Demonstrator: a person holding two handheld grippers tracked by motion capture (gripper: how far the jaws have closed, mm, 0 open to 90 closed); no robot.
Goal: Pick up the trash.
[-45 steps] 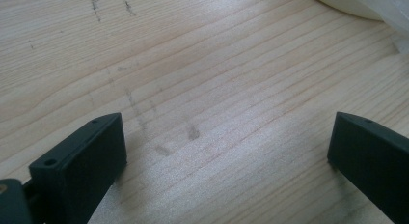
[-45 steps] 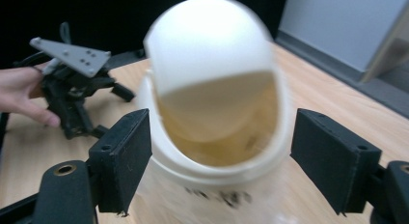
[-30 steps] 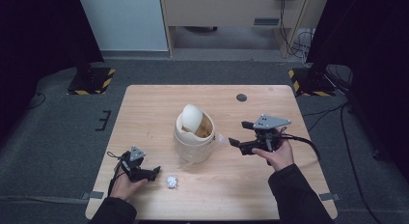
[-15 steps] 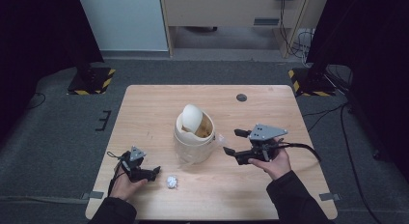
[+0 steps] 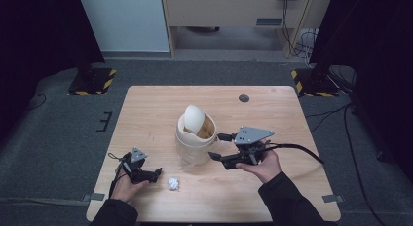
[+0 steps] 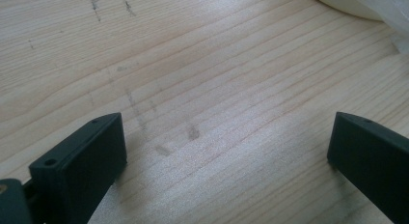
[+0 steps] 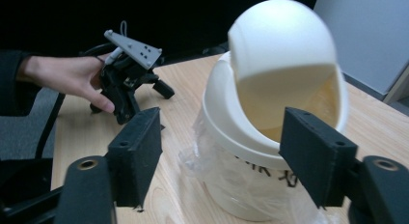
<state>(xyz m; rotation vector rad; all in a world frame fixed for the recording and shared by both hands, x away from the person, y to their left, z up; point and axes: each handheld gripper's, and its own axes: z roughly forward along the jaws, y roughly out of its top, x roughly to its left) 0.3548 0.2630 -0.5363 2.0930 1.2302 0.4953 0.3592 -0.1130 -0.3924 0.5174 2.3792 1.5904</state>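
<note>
Right gripper (image 5: 220, 146) spread beside bin (image 5: 195, 138); left gripper (image 5: 157, 174) wide — empty.

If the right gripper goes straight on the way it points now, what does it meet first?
Probably the white bin: the right gripper is open and points at its side just below the swing lid; depth is uncertain.

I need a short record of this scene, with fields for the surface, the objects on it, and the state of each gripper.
surface: light wooden table
bin: cream plastic bin with a tilted swing lid, near the table's middle, clear liner showing at its base
paper: small crumpled white paper ball, near the front edge, beside the left gripper
left gripper: open, low over bare wood, holding nothing
right gripper: open, close beside the bin, jaws towards it, holding nothing
</note>
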